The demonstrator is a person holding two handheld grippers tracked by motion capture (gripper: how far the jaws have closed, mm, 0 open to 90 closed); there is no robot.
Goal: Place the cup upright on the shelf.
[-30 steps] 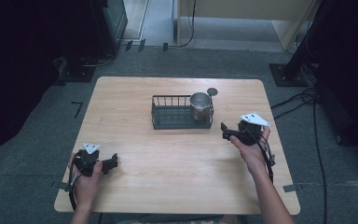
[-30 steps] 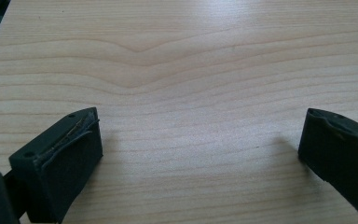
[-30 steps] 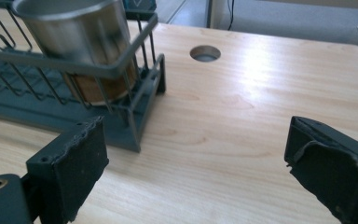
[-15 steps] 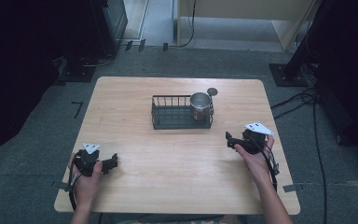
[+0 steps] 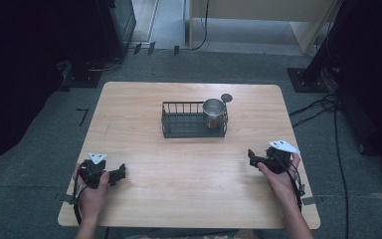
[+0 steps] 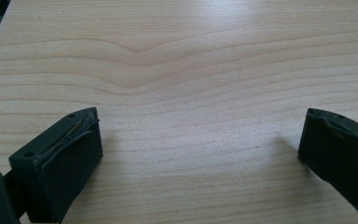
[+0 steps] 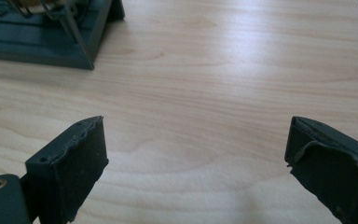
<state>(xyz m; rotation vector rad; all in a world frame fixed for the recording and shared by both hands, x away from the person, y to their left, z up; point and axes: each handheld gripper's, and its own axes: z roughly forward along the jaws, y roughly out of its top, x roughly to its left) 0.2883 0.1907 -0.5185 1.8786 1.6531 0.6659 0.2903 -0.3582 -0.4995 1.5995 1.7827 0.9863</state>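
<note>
A dark wire rack (image 5: pixel 193 119) stands at the middle of the wooden table (image 5: pixel 189 164), with a metal cup (image 5: pixel 213 113) upright in its right end. My left gripper (image 5: pixel 121 172) rests near the front left of the table, open, nothing between its jaws; in the left gripper view the gripper (image 6: pixel 198 154) frames bare wood. My right gripper (image 5: pixel 251 158) sits low at the front right, open and empty. In the right gripper view the gripper (image 7: pixel 196 158) has the rack's corner (image 7: pixel 51 32) at the upper left.
A small round dark disc (image 5: pixel 226 97) lies on the table behind the rack. Cables (image 5: pixel 323 107) trail over the grey floor to the right. Dark equipment stands at the far left and right of the room.
My right gripper has drawn back from beside the rack toward the front right of the table and come lower. The left gripper has stayed put.
</note>
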